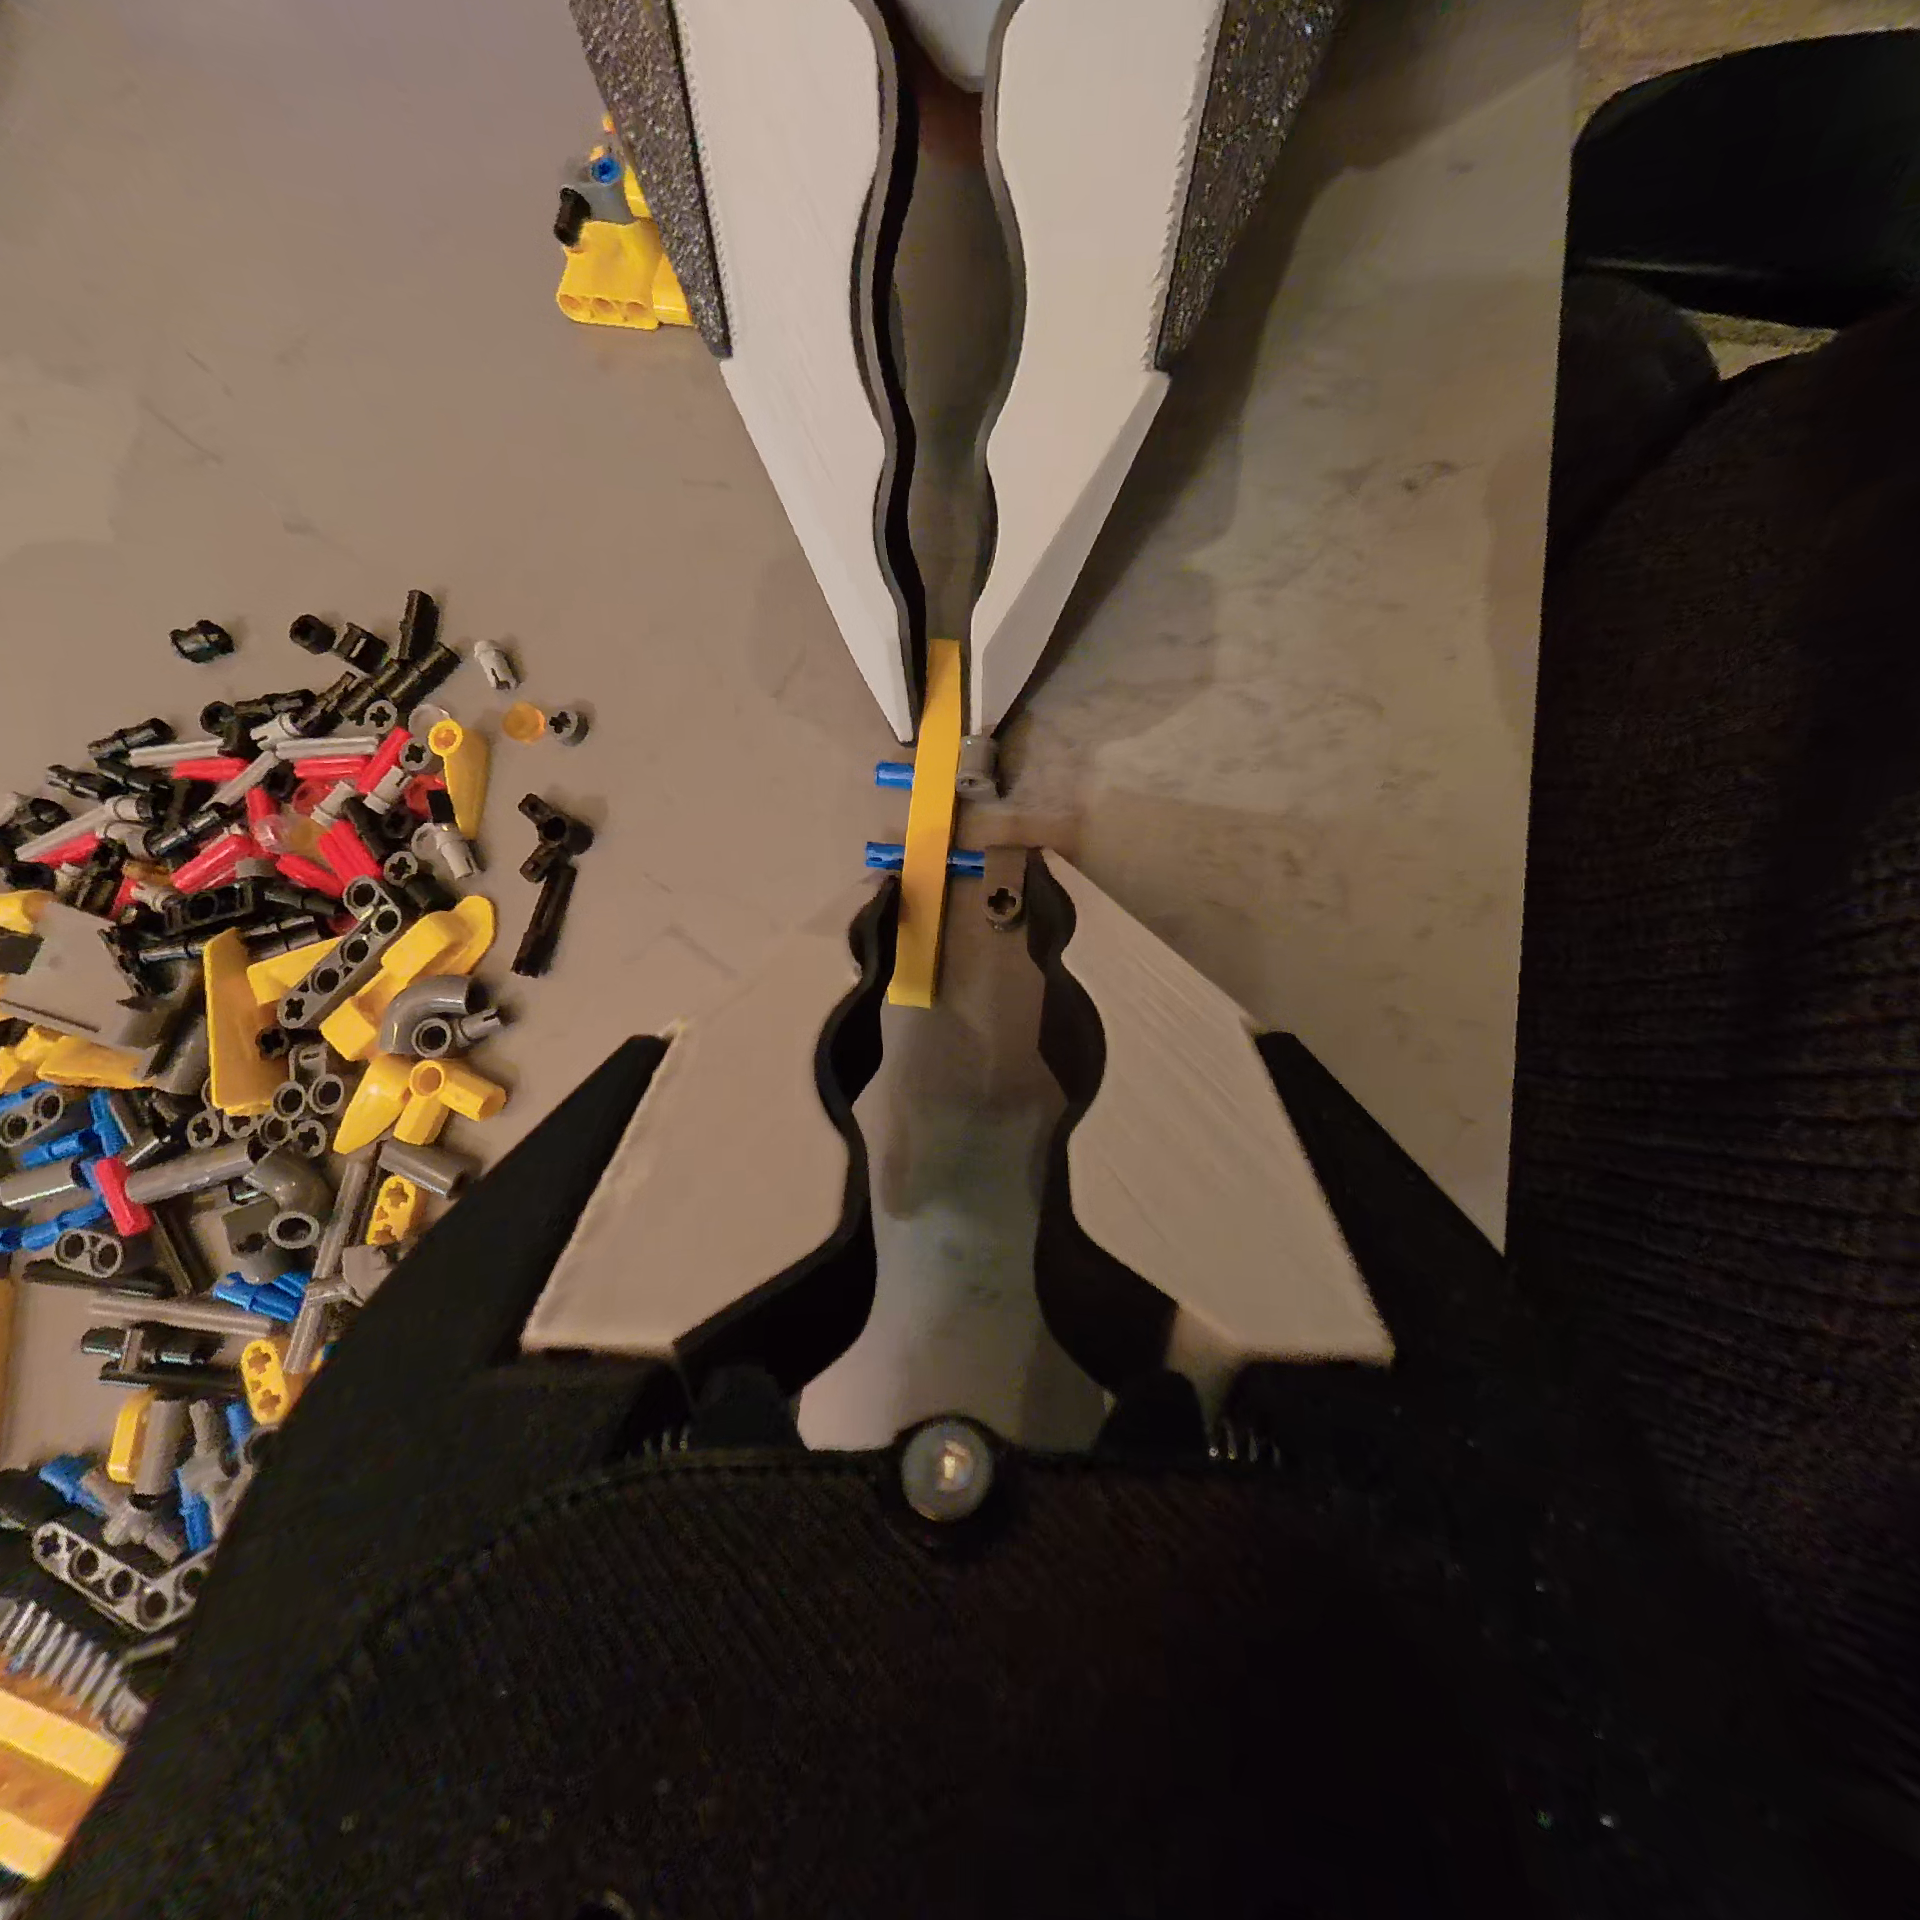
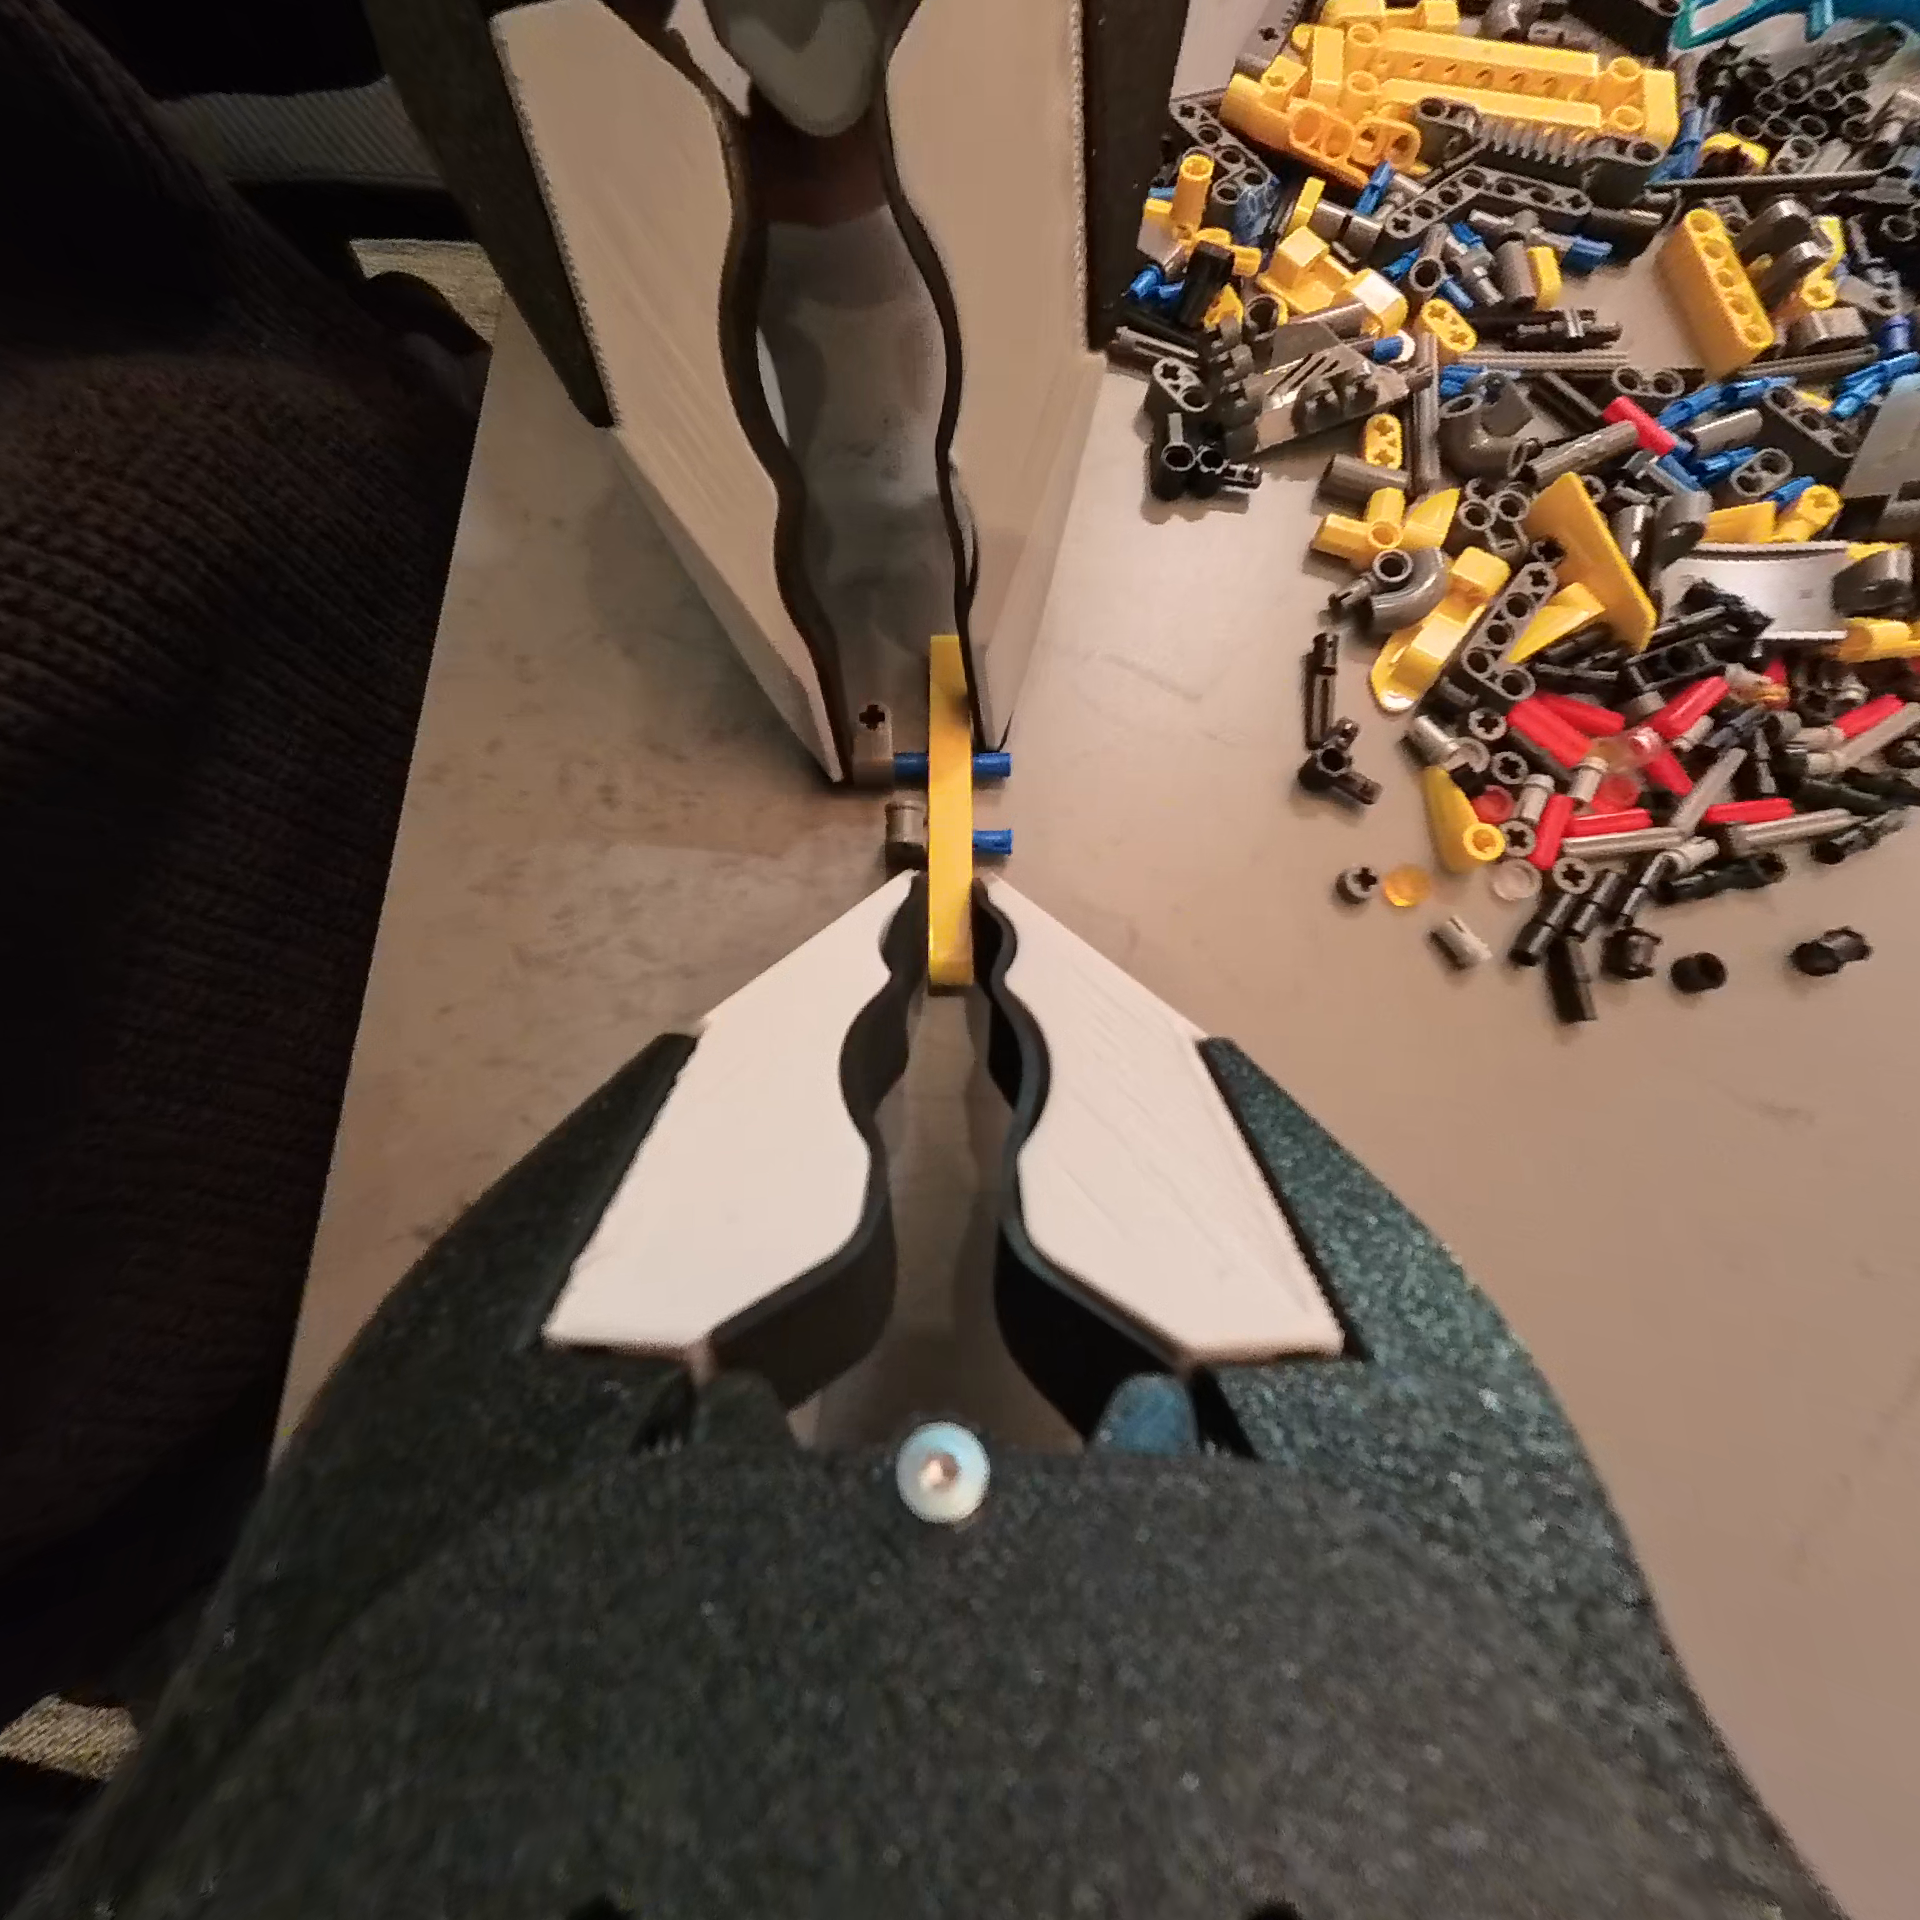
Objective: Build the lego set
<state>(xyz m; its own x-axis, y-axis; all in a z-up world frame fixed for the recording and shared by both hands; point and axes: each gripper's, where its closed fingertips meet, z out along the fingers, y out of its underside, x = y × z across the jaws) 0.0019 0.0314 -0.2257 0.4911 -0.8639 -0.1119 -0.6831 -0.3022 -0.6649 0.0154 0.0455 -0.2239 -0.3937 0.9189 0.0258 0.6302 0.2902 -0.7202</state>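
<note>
From my left claw point(image 1: 951, 878), I'm clamped on one end of a flat yellow beam point(image 1: 928, 831) with the grey connector point(image 1: 1004, 896) pinched beside it, blue pins point(image 1: 891, 774) poking through the beam just ahead of my tips; the loose brick pile point(image 1: 260, 997) lies off to my left on the grey table point(image 1: 1299, 675). From my right claw point(image 2: 948, 878), I'm clenched on the beam's other end, tip to tip with the opposite claw, pile off to my right.
</note>
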